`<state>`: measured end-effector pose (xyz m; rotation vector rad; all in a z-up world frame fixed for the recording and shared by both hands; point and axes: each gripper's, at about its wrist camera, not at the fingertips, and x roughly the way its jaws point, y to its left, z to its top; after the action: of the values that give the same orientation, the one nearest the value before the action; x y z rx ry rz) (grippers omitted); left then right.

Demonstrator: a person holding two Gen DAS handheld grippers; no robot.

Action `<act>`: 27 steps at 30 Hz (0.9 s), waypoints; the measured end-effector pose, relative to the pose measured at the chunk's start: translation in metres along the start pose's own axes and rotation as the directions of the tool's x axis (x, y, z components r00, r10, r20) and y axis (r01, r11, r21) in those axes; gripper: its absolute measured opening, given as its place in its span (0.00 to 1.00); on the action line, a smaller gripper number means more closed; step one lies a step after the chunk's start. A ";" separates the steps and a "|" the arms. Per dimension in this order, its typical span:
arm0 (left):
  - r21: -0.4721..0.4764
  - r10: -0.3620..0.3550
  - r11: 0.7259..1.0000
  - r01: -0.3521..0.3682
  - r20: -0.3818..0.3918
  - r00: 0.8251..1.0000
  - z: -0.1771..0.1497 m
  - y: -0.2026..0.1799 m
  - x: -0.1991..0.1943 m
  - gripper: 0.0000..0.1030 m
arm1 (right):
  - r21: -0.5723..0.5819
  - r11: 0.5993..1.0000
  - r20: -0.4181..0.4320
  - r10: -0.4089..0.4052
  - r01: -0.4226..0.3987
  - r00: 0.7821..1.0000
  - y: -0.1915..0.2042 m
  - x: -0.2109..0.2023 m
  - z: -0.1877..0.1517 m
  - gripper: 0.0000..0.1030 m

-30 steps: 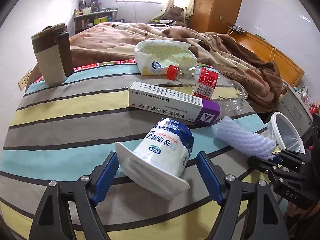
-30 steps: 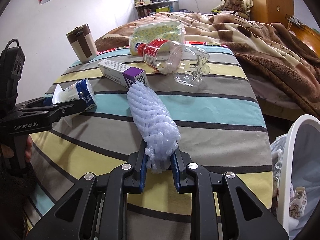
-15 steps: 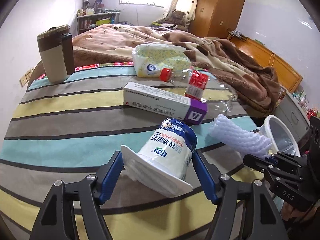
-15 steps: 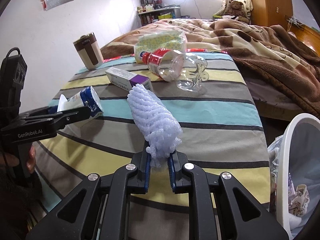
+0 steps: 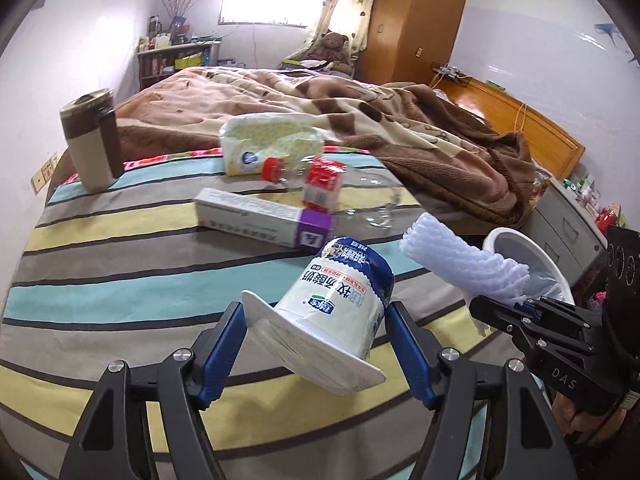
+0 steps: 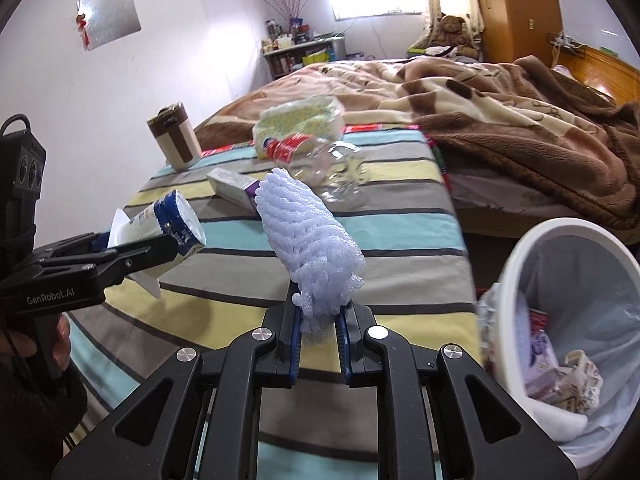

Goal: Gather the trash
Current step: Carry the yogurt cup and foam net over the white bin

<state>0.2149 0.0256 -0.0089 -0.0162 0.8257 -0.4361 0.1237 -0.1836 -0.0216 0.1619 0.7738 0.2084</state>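
My left gripper [image 5: 316, 344] is shut on a white and blue yogurt cup [image 5: 336, 312], lifted off the striped bedspread [image 5: 120, 272] and tilted rim down. The right gripper [image 6: 318, 330] pinches one end of a pale lilac foam fruit net [image 6: 308, 240], which sticks up above the bed. In the left wrist view the foam net [image 5: 456, 264] and the right gripper [image 5: 516, 312] hang at the right. In the right wrist view the yogurt cup [image 6: 168, 226] sits in the left gripper [image 6: 132, 252] at the left. A white trash bin [image 6: 560, 320] with a liner holds several scraps.
On the bedspread lie a white and purple carton [image 5: 264, 216], a crushed clear bottle [image 5: 320, 180] with a red cap, and a tissue pack [image 5: 264, 144]. A brown and beige tumbler [image 5: 90, 146] stands at the far left. A brown blanket [image 5: 400, 120] covers the bed beyond.
Both grippers have risen and drawn back from the bed. The left closed onto the yogurt cup and lifted it; the right lifted the foam net, and the bin came closer.
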 end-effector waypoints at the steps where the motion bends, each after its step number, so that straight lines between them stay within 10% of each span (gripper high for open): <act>1: 0.005 -0.003 1.000 0.003 0.001 1.000 0.000 -0.006 -0.002 0.69 | 0.003 1.000 0.005 -0.003 0.003 1.000 -0.002 -0.002 0.000 0.15; 27: 0.132 -0.138 0.982 0.133 0.025 0.990 0.007 -0.160 0.000 0.69 | 0.160 0.968 0.106 -0.210 0.192 0.972 -0.099 -0.081 -0.017 0.15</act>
<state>0.1609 -0.1216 0.0253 0.0408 0.7641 -0.6160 0.0677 -0.2977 -0.0010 0.2336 0.6787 -0.0527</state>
